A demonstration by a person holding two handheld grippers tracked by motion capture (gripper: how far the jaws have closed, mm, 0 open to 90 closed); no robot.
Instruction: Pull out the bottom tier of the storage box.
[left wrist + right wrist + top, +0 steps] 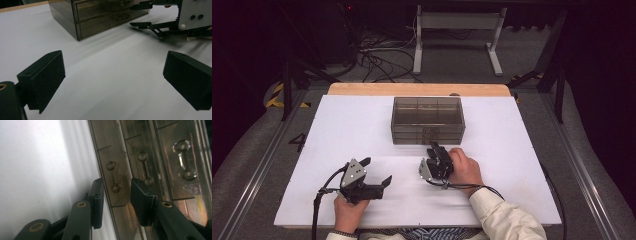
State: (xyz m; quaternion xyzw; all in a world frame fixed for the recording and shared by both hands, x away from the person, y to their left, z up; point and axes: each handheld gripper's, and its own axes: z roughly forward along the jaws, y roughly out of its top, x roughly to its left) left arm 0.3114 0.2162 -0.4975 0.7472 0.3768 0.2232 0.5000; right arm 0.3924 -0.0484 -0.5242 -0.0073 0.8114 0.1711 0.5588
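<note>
On the white bench [337, 150], the left claw [376, 172] is being rested with its jaws spread wide and nothing between them, well apart from the work. The right claw [115, 195], partly narrowed and pinching nothing yet, is being lined up on the bottom drawer's small clear handle [113, 177]; closing on it seems next. The smoky translucent plastic drawer box [427, 120] is standing mid-bench, drawers shut.

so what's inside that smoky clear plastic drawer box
Through the smoky clear plastic drawer box the high view shows inner dividers in the top and nothing lying there. The lower drawers, with clear handles, are closed, and the tinted, reflective fronts hide any contents.
</note>
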